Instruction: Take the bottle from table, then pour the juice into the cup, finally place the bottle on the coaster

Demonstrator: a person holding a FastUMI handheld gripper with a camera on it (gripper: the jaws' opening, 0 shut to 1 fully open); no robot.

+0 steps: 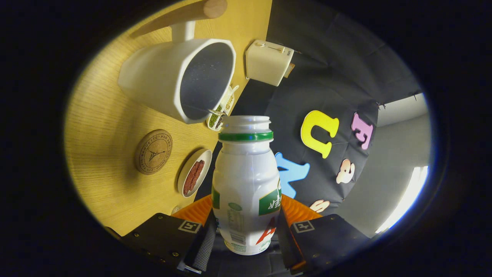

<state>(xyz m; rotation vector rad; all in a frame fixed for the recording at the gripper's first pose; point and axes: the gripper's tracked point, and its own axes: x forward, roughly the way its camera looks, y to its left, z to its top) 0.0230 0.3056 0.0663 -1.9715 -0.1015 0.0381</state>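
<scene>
Hand-held gripper (246, 227) pinching the white bottle (246, 181) low on its body, one finger pressed on either side. Bottle uncapped, lifted clear of the wooden counter (107, 123), open mouth just beside the rim of the white cup (180, 79). Cork coaster (153, 151) bare on the counter, near a small dish of reddish strips (194, 173). White toaster (268, 61) beyond the cup, at the counter's far edge.

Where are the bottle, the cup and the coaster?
bottle (246, 181), gripper view, white body, clamped between the hand-held gripper (246, 231) fingers.
cup (153, 77), gripper view, outer wall.
coaster (153, 151), gripper view, top face centre.
</scene>
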